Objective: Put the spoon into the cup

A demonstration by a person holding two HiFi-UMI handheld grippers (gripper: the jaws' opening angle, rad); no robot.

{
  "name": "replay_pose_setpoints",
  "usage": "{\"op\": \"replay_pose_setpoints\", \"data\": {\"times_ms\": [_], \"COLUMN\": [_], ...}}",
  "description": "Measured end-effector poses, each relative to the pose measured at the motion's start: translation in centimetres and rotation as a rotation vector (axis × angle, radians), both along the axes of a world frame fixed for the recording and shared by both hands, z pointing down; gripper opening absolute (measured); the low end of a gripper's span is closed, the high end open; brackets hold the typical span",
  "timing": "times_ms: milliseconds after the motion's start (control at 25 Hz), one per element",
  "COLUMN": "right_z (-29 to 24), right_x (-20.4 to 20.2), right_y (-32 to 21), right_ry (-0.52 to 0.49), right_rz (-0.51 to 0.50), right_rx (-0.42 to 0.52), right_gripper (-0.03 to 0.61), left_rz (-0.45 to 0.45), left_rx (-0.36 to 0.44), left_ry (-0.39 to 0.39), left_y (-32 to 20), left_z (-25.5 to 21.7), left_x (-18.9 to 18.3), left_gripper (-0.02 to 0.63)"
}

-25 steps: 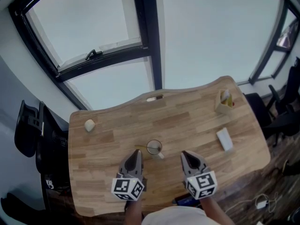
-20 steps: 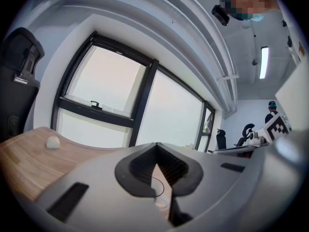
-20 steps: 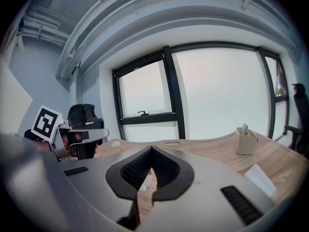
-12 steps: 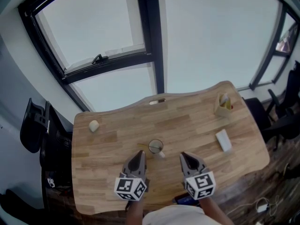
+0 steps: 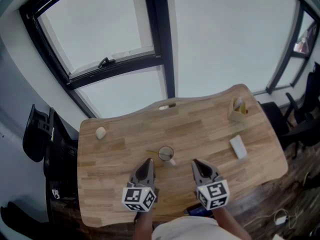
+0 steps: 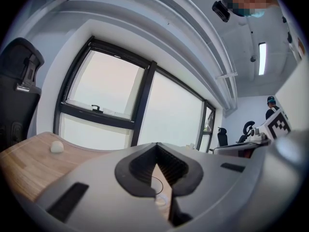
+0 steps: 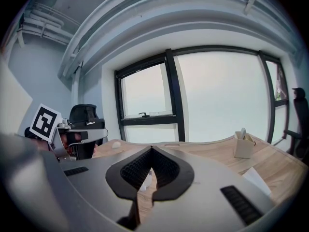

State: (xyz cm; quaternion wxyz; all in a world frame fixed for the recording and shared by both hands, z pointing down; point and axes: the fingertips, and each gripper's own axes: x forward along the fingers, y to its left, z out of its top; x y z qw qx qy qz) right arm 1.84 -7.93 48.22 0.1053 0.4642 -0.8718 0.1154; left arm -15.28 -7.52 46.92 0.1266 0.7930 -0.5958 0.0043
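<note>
A small clear cup (image 5: 165, 153) stands on the wooden table (image 5: 210, 129), just beyond both grippers. A small white piece (image 5: 171, 161) lies against its near right side, and a thin pale stick (image 5: 152, 152) pokes out to its left. Which of these is the spoon is too small to tell. My left gripper (image 5: 146, 162) is short of the cup on its left, jaws shut and empty (image 6: 155, 146). My right gripper (image 5: 197, 163) is to the cup's right, also shut and empty (image 7: 151, 150). The white piece (image 7: 144, 181) shows through its jaw gap.
A pale round lump (image 5: 100, 132) lies at the table's far left. A beige holder (image 5: 238, 109) and a white block (image 5: 238, 147) sit at the right. A small white item (image 5: 166, 105) rests at the far edge. Black chairs (image 5: 37, 134) stand beside the table, under big windows.
The head view has shifted slightly. Both grippers stay shut in about the same place near the front edge, and the cup has not moved.
</note>
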Motion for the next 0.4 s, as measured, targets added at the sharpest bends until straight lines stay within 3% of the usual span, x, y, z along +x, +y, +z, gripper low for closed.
{"op": "replay_pose_setpoints", "data": {"times_ms": [400], "right_z": [0.35], "right_x": [0.34], "right_y": [-0.27], "right_ry": [-0.001], "right_rz": [0.006], "right_rx": [-0.022], "right_gripper": [-0.003], "left_rz": [-0.003], "left_rx": [-0.02], "left_ry": [-0.008], "left_y": [-0.34], "left_z": [0.57], "left_x": [0.12], "left_gripper": [0.0]}}
